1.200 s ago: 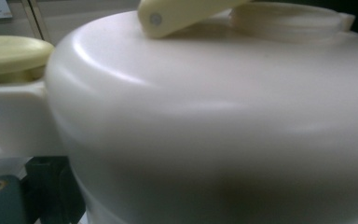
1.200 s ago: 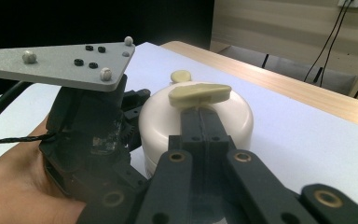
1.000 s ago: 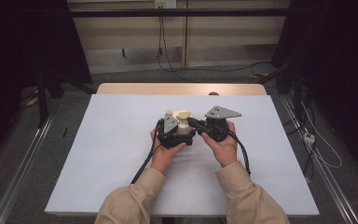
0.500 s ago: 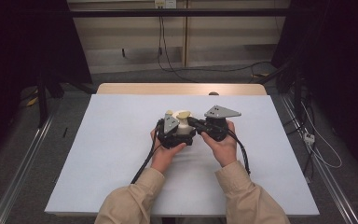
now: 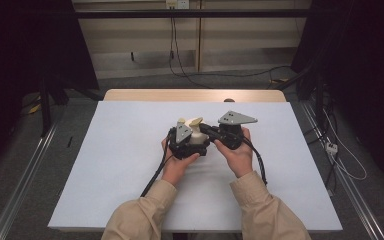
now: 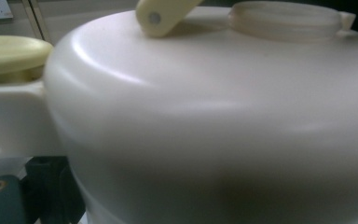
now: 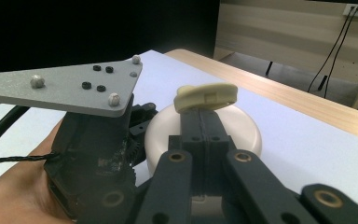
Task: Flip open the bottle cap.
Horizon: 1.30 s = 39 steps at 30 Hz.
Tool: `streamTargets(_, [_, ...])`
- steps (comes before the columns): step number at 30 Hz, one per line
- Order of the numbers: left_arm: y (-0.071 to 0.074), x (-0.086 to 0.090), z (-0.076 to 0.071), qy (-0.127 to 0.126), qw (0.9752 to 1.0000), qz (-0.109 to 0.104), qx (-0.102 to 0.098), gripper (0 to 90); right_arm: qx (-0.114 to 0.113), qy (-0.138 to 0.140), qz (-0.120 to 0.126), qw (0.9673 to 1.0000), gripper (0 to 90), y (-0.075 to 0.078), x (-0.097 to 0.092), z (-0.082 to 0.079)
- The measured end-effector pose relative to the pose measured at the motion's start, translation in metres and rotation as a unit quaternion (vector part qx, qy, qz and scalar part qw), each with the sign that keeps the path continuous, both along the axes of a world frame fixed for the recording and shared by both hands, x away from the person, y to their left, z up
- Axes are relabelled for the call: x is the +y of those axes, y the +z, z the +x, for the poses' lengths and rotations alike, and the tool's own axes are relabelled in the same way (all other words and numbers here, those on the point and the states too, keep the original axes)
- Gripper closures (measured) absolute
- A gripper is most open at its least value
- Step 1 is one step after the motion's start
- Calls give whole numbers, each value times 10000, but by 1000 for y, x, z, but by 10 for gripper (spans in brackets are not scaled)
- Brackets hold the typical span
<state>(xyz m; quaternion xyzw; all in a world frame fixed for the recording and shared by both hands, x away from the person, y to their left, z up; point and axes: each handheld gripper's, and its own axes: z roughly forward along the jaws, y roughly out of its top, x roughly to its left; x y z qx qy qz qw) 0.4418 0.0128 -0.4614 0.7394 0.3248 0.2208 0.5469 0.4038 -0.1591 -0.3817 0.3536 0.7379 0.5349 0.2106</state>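
A round cream container (image 5: 196, 138) with pale yellow lid parts (image 5: 195, 121) sits at the middle of the white table (image 5: 125, 160). My left gripper (image 5: 186, 142) holds it from the left. In the left gripper view the container (image 6: 214, 116) is pressed up close, with a yellow knob (image 6: 9, 53) at its left. My right gripper (image 5: 205, 130) comes in from the right. In its own view the black jaws (image 7: 204, 114) are pressed together with no gap, their tips against the yellow lid piece (image 7: 206, 96) on top of the container (image 7: 244, 128).
A wooden strip (image 5: 195, 95) borders the table's far side. Cables trail from both grippers toward the person (image 5: 155, 170). Metal rails (image 5: 25, 170) run along the floor on both sides, and loose cords (image 5: 340, 160) lie at the right.
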Motion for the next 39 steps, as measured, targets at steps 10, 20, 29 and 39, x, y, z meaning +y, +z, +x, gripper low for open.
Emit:
streamTargets(10, [0, 0, 0, 0, 10000, 12, -11, 50, -23, -28, 5, 10000, 900, 1, 0, 2])
streamTargets(20, [0, 0, 0, -2, 10000, 27, -19, 50, -61, -15, 10, 10000, 900, 2, 2, 4])
streamTargets(29, [0, 0, 0, -5, 10000, 53, -31, 50, -40, 21, 26, 10000, 900, 3, 5, 7])
streamTargets(39, [0, 0, 0, 2, 10000, 21, -9, 50, -61, 15, 32, 10000, 900, 2, 6, 9])
